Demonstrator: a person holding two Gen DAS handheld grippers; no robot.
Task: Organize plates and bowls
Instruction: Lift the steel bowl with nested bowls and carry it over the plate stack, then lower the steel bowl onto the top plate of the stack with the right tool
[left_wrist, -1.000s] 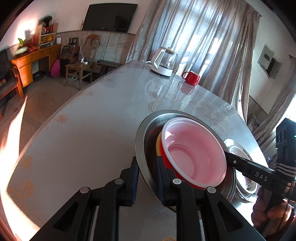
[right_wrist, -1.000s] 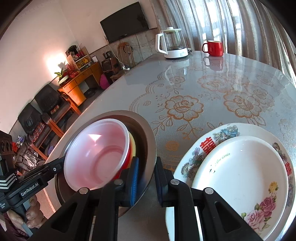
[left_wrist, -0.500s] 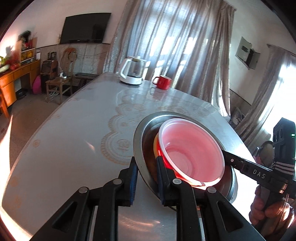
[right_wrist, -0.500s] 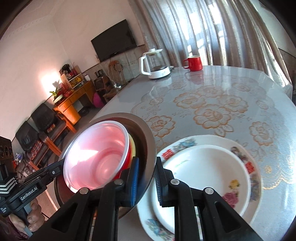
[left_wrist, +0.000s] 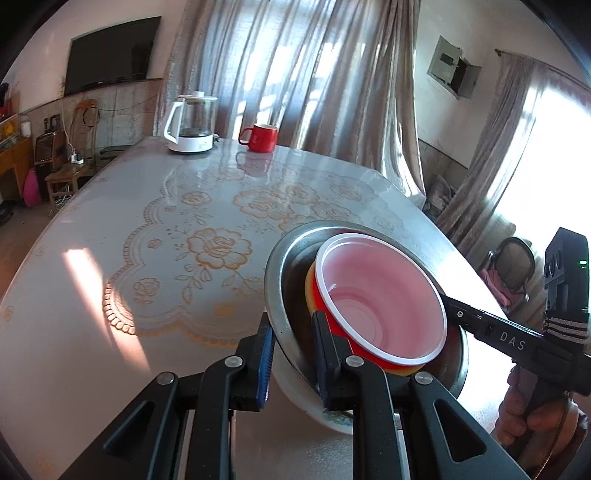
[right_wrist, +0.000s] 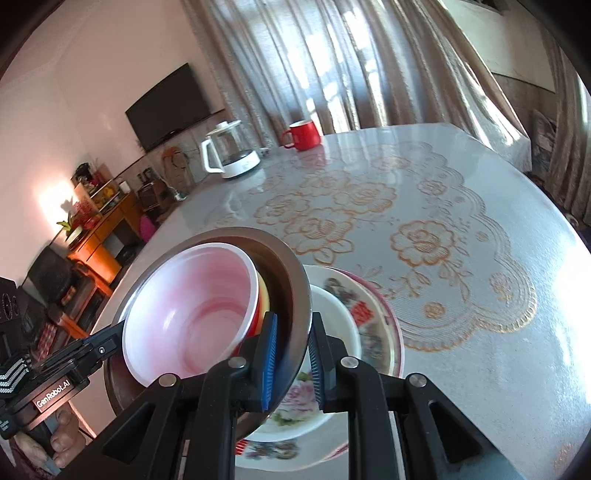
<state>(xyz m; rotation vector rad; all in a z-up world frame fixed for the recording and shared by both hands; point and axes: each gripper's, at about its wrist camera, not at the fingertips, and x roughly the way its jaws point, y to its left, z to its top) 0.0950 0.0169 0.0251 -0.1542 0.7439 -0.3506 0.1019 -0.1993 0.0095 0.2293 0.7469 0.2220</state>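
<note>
Two grippers, left (left_wrist: 291, 354) and right (right_wrist: 291, 354), each with jaws narrow and clamped on opposite rims of metal basin (left_wrist: 275, 280), carried tilted above floral plates (right_wrist: 373, 314) on table (right_wrist: 461, 206), with pink bowl (left_wrist: 380, 295) nested in yellow bowl (left_wrist: 309, 291) inside it.

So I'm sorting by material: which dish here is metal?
The steel basin clamped at its rim by both grippers; it holds the red bowl, while the floral plates below are white ceramic.

Backlit window glare — fisheye-warped edges
</note>
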